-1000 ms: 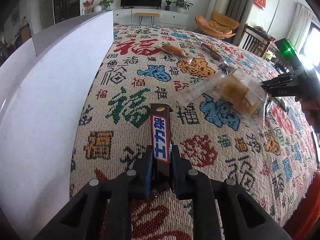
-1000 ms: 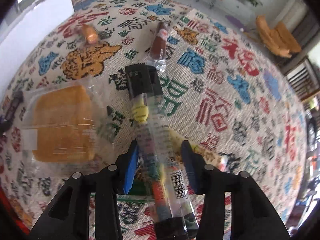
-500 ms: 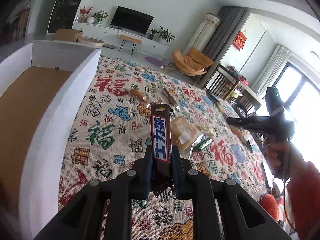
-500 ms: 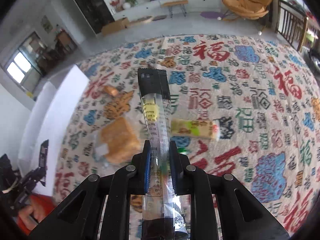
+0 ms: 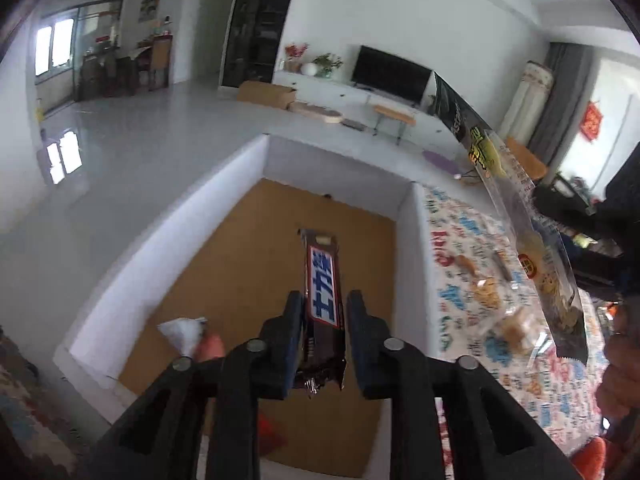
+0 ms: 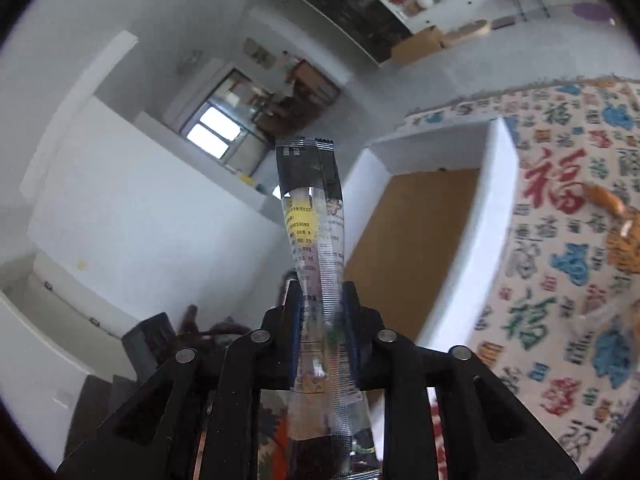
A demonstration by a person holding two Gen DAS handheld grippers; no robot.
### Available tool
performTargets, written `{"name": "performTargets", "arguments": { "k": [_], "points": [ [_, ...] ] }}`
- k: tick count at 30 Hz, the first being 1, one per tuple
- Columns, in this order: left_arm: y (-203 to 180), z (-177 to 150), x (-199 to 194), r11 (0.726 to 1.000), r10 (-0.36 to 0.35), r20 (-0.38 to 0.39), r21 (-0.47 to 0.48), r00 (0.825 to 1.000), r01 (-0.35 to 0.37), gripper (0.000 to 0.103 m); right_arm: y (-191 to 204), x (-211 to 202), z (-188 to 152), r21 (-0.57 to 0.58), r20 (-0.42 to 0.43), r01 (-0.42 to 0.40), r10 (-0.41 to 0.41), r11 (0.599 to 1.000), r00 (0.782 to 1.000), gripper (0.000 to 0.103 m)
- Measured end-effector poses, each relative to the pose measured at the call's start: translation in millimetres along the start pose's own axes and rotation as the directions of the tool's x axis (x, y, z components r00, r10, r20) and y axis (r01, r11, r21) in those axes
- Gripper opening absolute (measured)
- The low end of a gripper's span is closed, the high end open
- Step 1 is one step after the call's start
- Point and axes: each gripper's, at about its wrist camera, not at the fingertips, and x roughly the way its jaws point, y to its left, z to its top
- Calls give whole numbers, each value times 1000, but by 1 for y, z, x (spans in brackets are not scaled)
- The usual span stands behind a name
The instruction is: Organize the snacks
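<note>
a white box [image 5: 408, 248] with a brown floor sits at 12 o'clock below both grippers. the left gripper [image 5: 323, 322] has just been opening, its jaws apart beside the chocolate bar [image 5: 323, 292] between them. the right gripper [image 6: 320, 316] has just been opening too, with the clear snack packet [image 6: 316, 240] between its jaws.

White box [image 5: 406, 256] open-topped, floor mostly bare; wrapped snack [image 5: 188, 334] near corner.

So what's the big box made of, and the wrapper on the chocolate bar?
The box looks like cardboard: matte white walls, plain brown floor inside. The chocolate bar wrapper seems to be glossy plastic film, dark brown with a crinkly, jagged sealed end; it could be foil-lined, hard to tell.
</note>
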Motion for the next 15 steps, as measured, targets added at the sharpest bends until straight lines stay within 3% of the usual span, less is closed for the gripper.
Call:
{"name": "performTargets", "arguments": {
  "k": [1,2,6,8,11,15],
  "points": [
    [7,0,7,998,57,-14,-8,998,-57,62,5,17,1,-15,-5,6,-6,1000,1000,50],
    [12,-1,10,996,84,-15,-20,996,-84,69,7,30,0,-27,-16,37,-37,999,999,72],
    [5,-17,5,999,48,26,-24,998,-48,80,-14,14,-21,-73,9,159,-159,985,987,72],
    [-19,-25,7,998,48,38,39,998,-50,80,-43,-11,-40,-118,51,284,-280,952,959,72],
    [-65,-33,14,987,35,48,152,998,-42,81,-94,-59,-73,-162,118,497,-483,852,868,72],
    [-122,-39,14,965,27,67,260,997,-44,81,-159,-129,-114,-136,145,676,-660,724,737,72]
  ]
}}
